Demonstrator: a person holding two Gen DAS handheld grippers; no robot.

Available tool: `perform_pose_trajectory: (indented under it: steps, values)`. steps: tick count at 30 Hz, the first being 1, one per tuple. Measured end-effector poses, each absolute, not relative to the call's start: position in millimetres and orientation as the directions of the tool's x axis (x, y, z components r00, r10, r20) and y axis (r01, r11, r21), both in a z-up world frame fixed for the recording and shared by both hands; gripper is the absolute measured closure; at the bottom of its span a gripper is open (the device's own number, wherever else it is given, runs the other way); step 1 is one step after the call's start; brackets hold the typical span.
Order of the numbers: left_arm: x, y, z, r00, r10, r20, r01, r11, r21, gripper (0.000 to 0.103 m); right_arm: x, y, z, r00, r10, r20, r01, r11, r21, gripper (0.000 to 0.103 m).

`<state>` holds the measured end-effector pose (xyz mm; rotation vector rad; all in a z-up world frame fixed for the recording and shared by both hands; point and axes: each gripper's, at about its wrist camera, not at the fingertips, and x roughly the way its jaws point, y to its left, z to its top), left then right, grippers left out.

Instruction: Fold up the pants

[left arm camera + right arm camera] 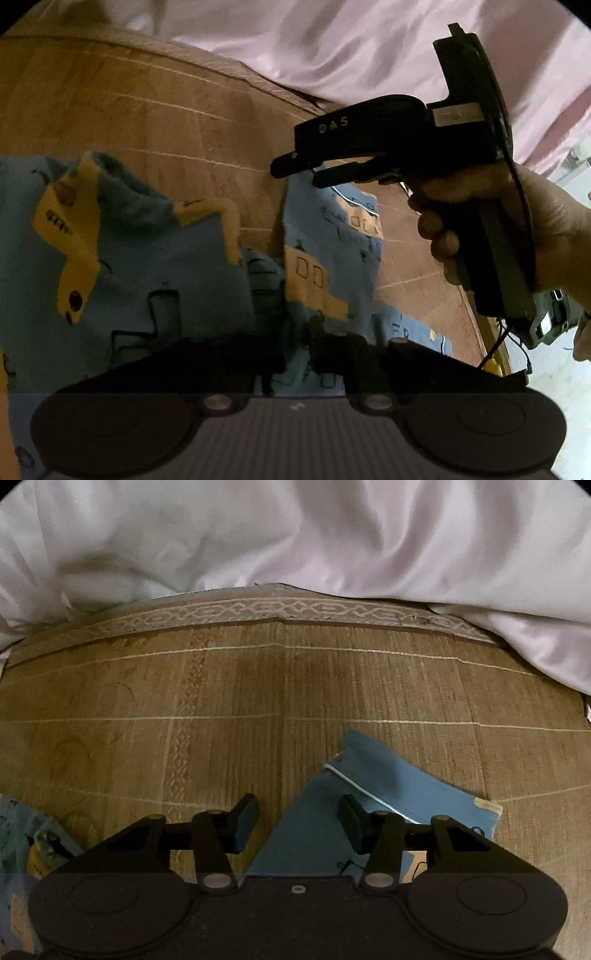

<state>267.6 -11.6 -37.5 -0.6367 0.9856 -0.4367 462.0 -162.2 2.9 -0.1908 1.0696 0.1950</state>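
The blue pants with yellow cartoon patches [155, 258] lie on a woven straw mat [147, 110]. My left gripper [295, 343] is shut on a bunched fold of the pants and holds the cloth up close to its camera. My right gripper [295, 171] hovers open just above a pant leg end [332, 236]. In the right wrist view the right gripper [298, 819] is open and empty, its fingers [245, 821] spread over the edge of the blue leg [369, 797], which has white piping.
A pale pink satin sheet [295, 535] is heaped along the far edge of the mat [258, 686]. The mat's patterned border [280, 611] runs under it. A hand [546, 229] holds the right gripper's handle.
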Motion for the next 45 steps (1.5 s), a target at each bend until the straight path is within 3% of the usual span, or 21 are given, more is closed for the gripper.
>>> perform_pose_trajectory:
  steps: [3,6,9,10,22,24,25,26,30,34,41,45]
  values:
    - [267.1,-10.5,-38.1,0.493,-0.602,-0.628,0.044,0.738,-0.674,0.099,465.3,-157.2,2.2,0.484,0.045,-0.874,-0.227,0.971,-0.075,0.052]
    - [264.2,-11.7,-35.8,0.494,-0.598,-0.631,0.050,0.745,-0.666,0.100,465.2,-155.6,2.5,0.498,0.041,-0.866,-0.187,0.980,-0.061,0.062]
    - [265.3,-14.0,-34.2,0.498,-0.593,-0.634,0.047,0.748,-0.662,0.100,466.1,-160.7,5.0,0.506,0.056,-0.861,-0.139,0.990,-0.017,0.084]
    - [265.2,-14.5,-33.6,0.498,-0.591,-0.635,0.049,0.750,-0.659,0.100,465.8,-162.5,5.7,0.507,0.054,-0.861,-0.123,0.992,-0.010,0.103]
    - [267.7,-24.5,-28.2,0.505,-0.566,-0.651,0.070,0.779,-0.623,0.101,453.9,-195.5,9.5,0.520,0.092,-0.849,-0.042,0.996,0.082,0.103]
    - [268.1,-25.5,-27.7,0.507,-0.563,-0.653,0.076,0.784,-0.617,0.101,454.0,-194.3,9.0,0.503,0.098,-0.859,-0.058,0.995,0.080,0.084]
    - [268.3,-25.4,-27.6,0.506,-0.562,-0.654,0.078,0.785,-0.614,0.101,454.1,-193.5,9.3,0.503,0.096,-0.859,-0.058,0.995,0.077,0.062]
    - [268.8,-25.4,-27.9,0.505,-0.562,-0.655,0.078,0.786,-0.614,0.101,454.5,-192.2,10.2,0.506,0.101,-0.857,-0.066,0.995,0.079,0.047]
    - [269.7,-25.2,-28.1,0.500,-0.566,-0.656,0.080,0.784,-0.615,0.101,459.2,-184.4,7.8,0.475,0.095,-0.875,-0.092,0.994,0.058,0.045]
    - [268.9,-22.2,-29.4,0.497,-0.572,-0.653,0.083,0.780,-0.620,0.101,459.5,-180.2,4.9,0.495,0.068,-0.866,-0.103,0.994,0.019,0.055]
    - [266.4,-21.3,-30.6,0.499,-0.571,-0.652,0.095,0.784,-0.614,0.101,452.6,-209.7,3.2,0.531,0.101,-0.841,-0.005,0.993,0.117,0.102]
    - [265.2,-22.6,-30.2,0.499,-0.569,-0.654,0.100,0.787,-0.609,0.101,446.6,-207.8,3.1,0.542,0.087,-0.836,-0.014,0.995,0.095,0.103]
